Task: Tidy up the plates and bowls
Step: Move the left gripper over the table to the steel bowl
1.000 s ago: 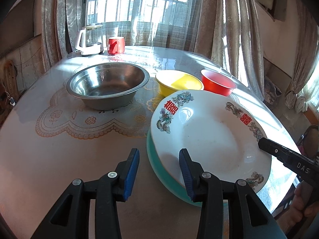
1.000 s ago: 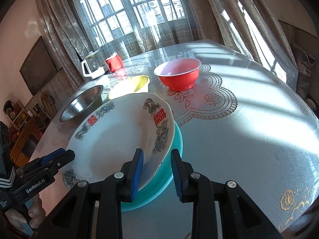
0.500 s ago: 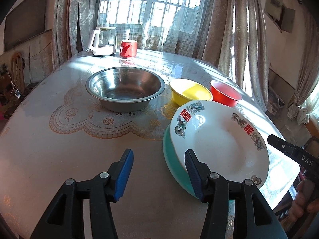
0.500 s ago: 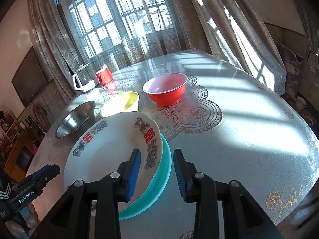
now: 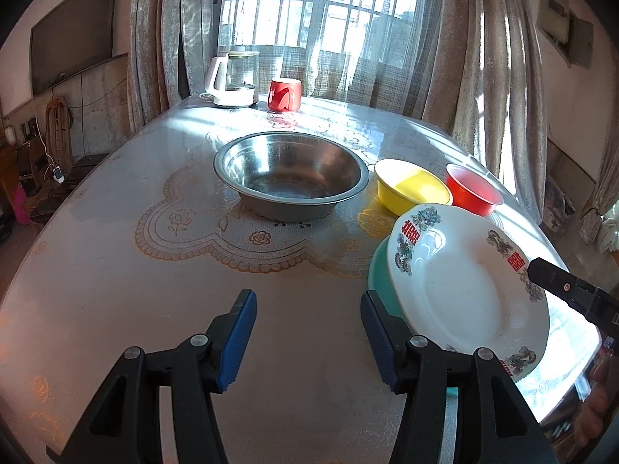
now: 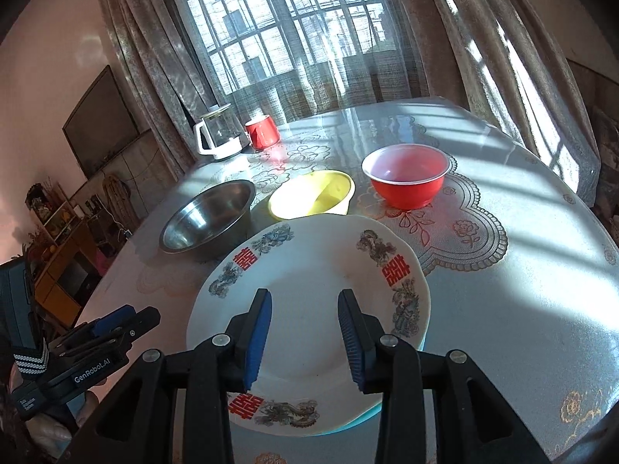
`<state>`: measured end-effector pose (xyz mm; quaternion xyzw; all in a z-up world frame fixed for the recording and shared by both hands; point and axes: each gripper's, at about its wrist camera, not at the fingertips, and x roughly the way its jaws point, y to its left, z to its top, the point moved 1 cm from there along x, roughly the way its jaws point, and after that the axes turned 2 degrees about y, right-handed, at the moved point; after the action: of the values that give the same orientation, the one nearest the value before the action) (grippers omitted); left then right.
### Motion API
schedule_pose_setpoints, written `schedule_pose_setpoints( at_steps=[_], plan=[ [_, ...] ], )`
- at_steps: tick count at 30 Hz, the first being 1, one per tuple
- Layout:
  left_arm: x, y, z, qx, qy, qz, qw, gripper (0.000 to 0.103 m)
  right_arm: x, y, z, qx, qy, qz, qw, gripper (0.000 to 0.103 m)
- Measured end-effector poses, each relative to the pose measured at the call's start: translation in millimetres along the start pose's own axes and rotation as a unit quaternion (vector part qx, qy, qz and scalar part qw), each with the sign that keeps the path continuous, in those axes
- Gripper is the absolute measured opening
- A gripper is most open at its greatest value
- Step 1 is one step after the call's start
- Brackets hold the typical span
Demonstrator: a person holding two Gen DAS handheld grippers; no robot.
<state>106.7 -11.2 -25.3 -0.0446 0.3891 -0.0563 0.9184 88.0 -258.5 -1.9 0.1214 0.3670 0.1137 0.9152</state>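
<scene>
Plates are sitting stacked: white plate point(image 6: 309, 309) lying on teal plate point(image 5: 381, 270) at the table point(image 5: 154, 270) edge. Likely next: nesting yellow bowl point(image 6: 311, 193) and red bowl point(image 6: 406, 179). Left gripper point(image 5: 307, 334) is tilting down over bare table, right gripper point(image 6: 305, 342) hovering above the white plate; both released, gripping nothing.

Strong daylight is streaming in through the barred window point(image 5: 329, 27) and its thin curtains point(image 6: 483, 50), laying bright bands and bar shadows across the table point(image 6: 522, 278). Glare is bouncing off the white plate point(image 5: 464, 282) and washing out the table edge behind it. The steel bowl point(image 5: 290, 178) is casting a soft shadow toward the camera. Both views are staying sharp at the centre, while the fisheye lens is bending the walls and darkening the corners
</scene>
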Motion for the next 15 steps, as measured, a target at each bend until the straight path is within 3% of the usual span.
schedule_pose_setpoints(
  at_steps=[5,15],
  plan=[
    [6.7,18.6,-2.0,-0.023,0.015,-0.005,0.9996,0.057,12.0,16.2,6.0,-0.012,0.017,0.026,0.999,0.036],
    [7.2,59.2,17.8,-0.057,-0.012,0.012,0.9982,0.057,54.9,51.4,31.8,-0.018,0.066,0.083,0.994,0.036]
  ],
)
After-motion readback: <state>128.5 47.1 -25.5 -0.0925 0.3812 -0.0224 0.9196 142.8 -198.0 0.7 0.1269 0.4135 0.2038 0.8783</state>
